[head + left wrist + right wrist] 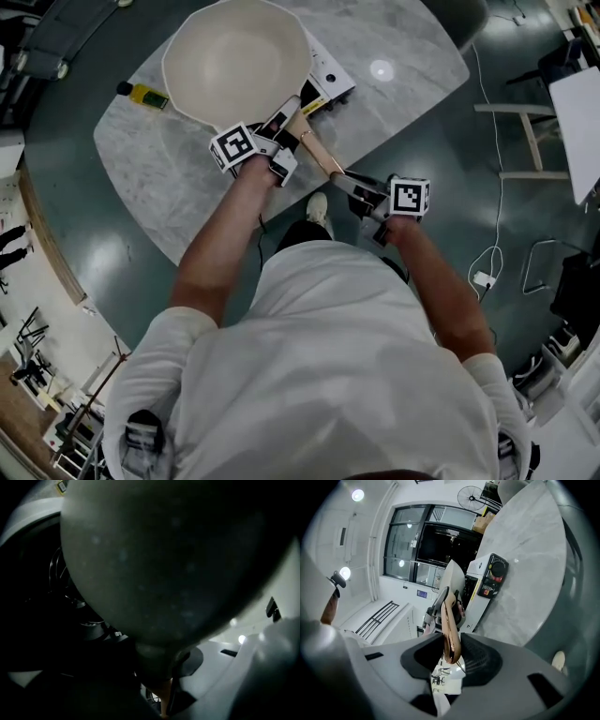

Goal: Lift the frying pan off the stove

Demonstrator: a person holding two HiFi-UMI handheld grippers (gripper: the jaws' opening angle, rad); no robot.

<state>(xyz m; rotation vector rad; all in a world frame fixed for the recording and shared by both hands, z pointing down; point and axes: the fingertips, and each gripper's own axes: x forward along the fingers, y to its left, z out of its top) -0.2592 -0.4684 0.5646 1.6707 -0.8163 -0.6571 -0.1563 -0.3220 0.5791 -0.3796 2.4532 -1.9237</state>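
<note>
A cream frying pan (234, 61) sits over a white portable stove (330, 80) on the marble table (187, 178). Its wooden handle (319, 150) points toward me. My left gripper (281, 131) is shut on the handle's neck beside the bowl. My right gripper (354, 187) is shut on the handle's far end. In the left gripper view the pan's dark underside (164, 559) fills the frame, with the handle (164, 698) between the jaws. The right gripper view shows the handle (450, 620) clamped between both pads of the right gripper (451, 653), with the stove (490, 581) beyond.
A small yellow and black object (145, 94) lies on the table left of the pan. The stove's burner (79, 606) shows under the pan's left side. A white cable and plug (483, 277) lie on the floor at right, near a wooden frame (534, 141).
</note>
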